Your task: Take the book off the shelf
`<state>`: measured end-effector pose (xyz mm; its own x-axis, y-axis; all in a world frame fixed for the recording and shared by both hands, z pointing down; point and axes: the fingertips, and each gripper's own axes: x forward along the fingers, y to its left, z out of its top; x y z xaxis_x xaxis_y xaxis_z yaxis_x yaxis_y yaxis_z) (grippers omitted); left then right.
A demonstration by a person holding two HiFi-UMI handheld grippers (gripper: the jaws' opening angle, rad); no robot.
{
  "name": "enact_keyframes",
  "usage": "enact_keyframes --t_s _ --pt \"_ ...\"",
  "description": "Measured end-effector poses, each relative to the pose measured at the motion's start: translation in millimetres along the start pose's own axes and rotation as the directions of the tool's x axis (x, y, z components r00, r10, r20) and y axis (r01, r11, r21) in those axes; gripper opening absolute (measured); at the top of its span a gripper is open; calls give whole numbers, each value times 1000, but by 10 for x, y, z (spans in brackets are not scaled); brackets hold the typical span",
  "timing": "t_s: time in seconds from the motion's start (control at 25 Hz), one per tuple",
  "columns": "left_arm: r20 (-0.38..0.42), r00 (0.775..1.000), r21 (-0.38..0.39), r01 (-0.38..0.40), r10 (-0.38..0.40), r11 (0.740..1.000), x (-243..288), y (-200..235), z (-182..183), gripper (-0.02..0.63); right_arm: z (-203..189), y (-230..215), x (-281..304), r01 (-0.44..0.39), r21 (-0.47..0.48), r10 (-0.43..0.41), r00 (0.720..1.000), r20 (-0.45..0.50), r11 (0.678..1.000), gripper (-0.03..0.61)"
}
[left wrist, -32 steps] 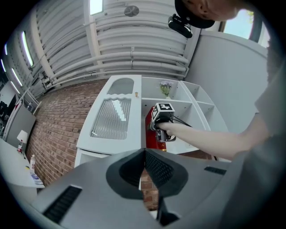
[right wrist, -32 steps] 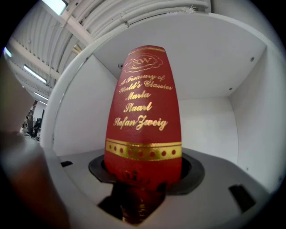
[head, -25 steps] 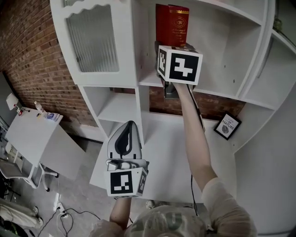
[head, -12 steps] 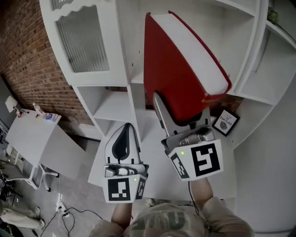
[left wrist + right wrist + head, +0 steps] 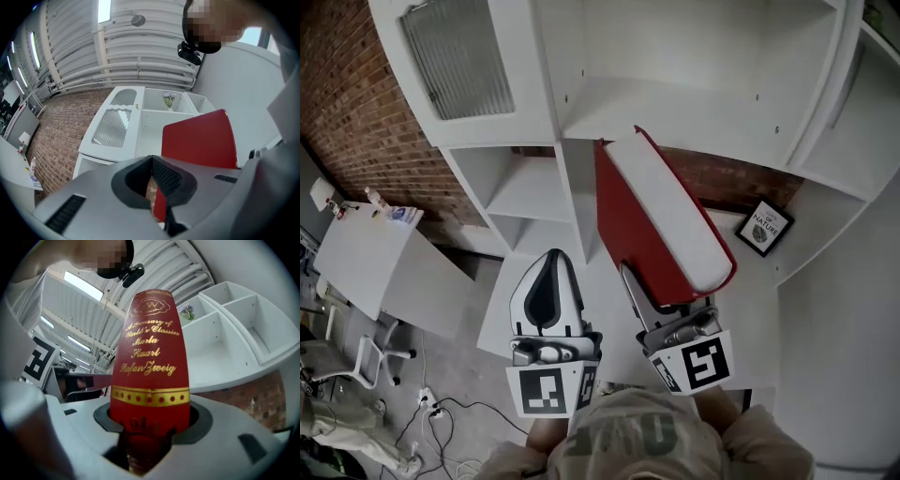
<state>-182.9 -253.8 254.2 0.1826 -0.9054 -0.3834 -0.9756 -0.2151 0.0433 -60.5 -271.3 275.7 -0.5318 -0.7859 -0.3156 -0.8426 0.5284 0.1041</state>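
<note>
A red hardback book [image 5: 619, 220] with gold lettering on its spine [image 5: 152, 352] is off the white shelf unit [image 5: 675, 103] and hangs in front of it, pages facing up. My right gripper [image 5: 664, 302] holds it by the lower end of the spine. Its jaws are closing, with the book between them and the pads pressed to both covers. My left gripper [image 5: 551, 261] stays low at the left, shut with nothing in it. In the left gripper view the book's cover [image 5: 199, 138] shows just beyond that gripper's [image 5: 152, 161] meeting pads.
A small framed print [image 5: 761, 228] leans in a lower right shelf bay. A ribbed-glass cabinet door [image 5: 455, 56] is at upper left, against a brick wall [image 5: 356, 122]. A white table [image 5: 366, 267] stands at the far left. A small plant [image 5: 168, 99] sits high on the shelf.
A second ago the book stood upright in the shelf bay with my right gripper reaching up to it. It has come out and down toward me. The left gripper has barely moved.
</note>
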Motion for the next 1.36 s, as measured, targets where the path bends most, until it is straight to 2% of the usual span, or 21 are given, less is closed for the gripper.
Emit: enact_keyframes --t_s 0.12,0.48,0.84,1.36 --pt "-4 1000 -1 -1 1 1000 -4 -9 -28 12 -107 18 -34 -11 45 12 1000 -15 999 250" --pt "-6 1000 12 18 -18 1000 65 -75 -38 12 -48 -11 -8 -7 -6 7 1000 -17 1000 250" --pt "-19 1000 10 25 -25 1000 95 -98 -96 12 -82 -115 12 28 16 -27 999 -37 999 250" --pt "-30 999 -1 31 -31 1000 92 -91 -132 12 -77 -115 25 37 -13 -37 998 -42 999 250"
